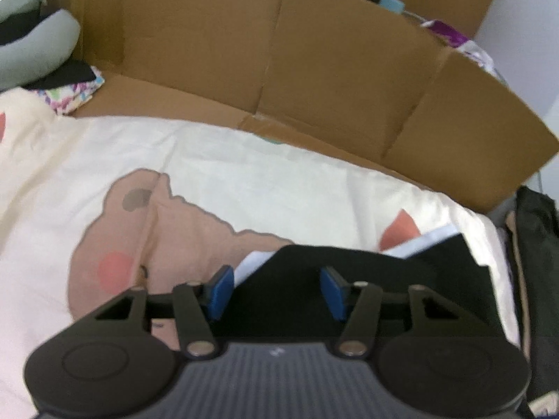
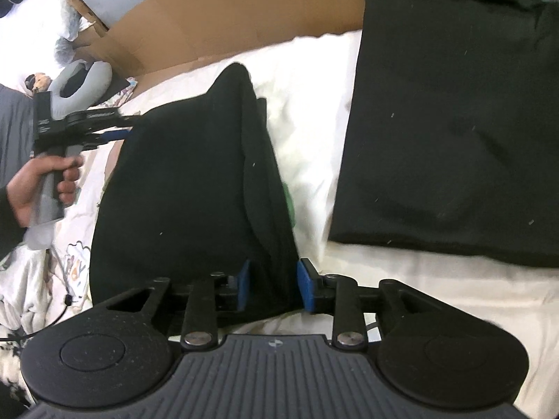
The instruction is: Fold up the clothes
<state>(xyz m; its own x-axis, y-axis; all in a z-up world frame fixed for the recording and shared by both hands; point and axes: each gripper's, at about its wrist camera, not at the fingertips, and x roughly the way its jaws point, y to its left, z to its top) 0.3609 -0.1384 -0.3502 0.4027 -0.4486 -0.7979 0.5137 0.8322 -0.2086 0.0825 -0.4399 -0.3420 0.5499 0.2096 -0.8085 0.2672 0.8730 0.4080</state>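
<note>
A black garment (image 2: 181, 181) lies on a white printed bedsheet (image 2: 314, 104), with one fold raised in a ridge toward me. My right gripper (image 2: 274, 286) is at its near edge; the bunched cloth fills the gap between the blue pads (image 2: 305, 284), which press on it. My left gripper (image 1: 277, 289) is over the garment's (image 1: 349, 279) far corner, jaws apart, black cloth lying between the pads untouched by the right one. In the right wrist view a hand (image 2: 38, 185) holds the left gripper (image 2: 122, 131) at that corner.
A second black garment (image 2: 454, 122), folded flat, lies to the right on the bed. Flattened brown cardboard (image 1: 279, 52) stands along the far side of the bed. A grey neck pillow (image 1: 35, 52) and patterned cloth (image 1: 73, 96) sit at the far left.
</note>
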